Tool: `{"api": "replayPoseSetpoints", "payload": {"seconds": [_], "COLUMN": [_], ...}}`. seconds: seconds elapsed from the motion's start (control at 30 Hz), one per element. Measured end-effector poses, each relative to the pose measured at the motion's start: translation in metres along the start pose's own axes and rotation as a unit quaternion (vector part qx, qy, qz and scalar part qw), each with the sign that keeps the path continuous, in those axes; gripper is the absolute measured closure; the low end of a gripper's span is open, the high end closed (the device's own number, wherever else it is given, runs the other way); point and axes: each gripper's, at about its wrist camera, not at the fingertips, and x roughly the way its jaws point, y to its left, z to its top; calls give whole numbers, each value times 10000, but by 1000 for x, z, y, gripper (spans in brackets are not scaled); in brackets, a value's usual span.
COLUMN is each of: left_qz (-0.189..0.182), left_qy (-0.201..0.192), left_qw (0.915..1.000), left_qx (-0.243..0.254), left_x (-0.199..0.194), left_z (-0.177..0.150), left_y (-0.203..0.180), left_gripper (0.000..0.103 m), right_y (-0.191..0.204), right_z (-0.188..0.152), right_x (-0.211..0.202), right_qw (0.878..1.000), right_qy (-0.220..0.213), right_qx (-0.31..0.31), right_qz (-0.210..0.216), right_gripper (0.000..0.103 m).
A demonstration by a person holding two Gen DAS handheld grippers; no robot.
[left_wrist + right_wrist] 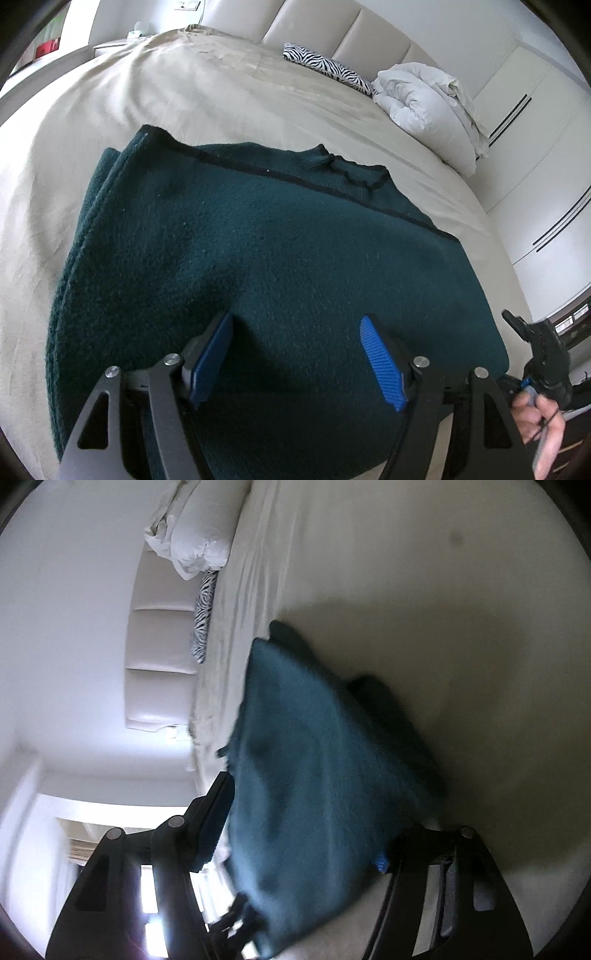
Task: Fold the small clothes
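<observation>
A dark green knitted garment (pixel 258 251) lies folded flat on the beige bed sheet (pixel 184 96). My left gripper (pixel 295 318) hovers just above its near part, blue pads (pixel 210 358) wide apart, nothing between them. The right gripper (pixel 535 350), held by a hand (pixel 546 424), sits at the garment's right near corner. In the blurred right wrist view that gripper (pixel 303 812) is rolled on its side with the garment (pixel 314 757) filling the gap between the jaws. One finger (pixel 218 801) stands free beside the cloth, and the other is mostly hidden under it.
A crumpled white duvet (pixel 424 103) and a zebra-print pillow (pixel 325 66) lie at the head of the bed by the padded headboard (pixel 332 33). White wardrobe doors (pixel 535 155) stand to the right. Bare sheet surrounds the garment.
</observation>
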Motion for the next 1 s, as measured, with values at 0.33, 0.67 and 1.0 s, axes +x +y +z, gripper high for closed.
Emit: {"api": "replayPoseSetpoints", "payload": {"seconds": [0.33, 0.67, 1.0], "left_qz": [-135, -1092, -2312], "left_qy": [-46, -76, -65], "left_qw": [9999, 9898, 9481], "left_qx": [51, -913, -2183], "left_x": [1, -14, -25], "left_z": [-2, 8, 16], "left_y": [5, 40, 83], "left_gripper": [29, 31, 21], "right_y": [11, 103, 154], "right_z": [20, -27, -209], "right_x": [45, 62, 133], "right_qw": [9983, 9768, 8252], "right_qy": [-9, -171, 1447], "right_qx": [-479, -2023, -5399], "right_qz": [-327, -681, -814], "right_gripper": [85, 91, 91]}}
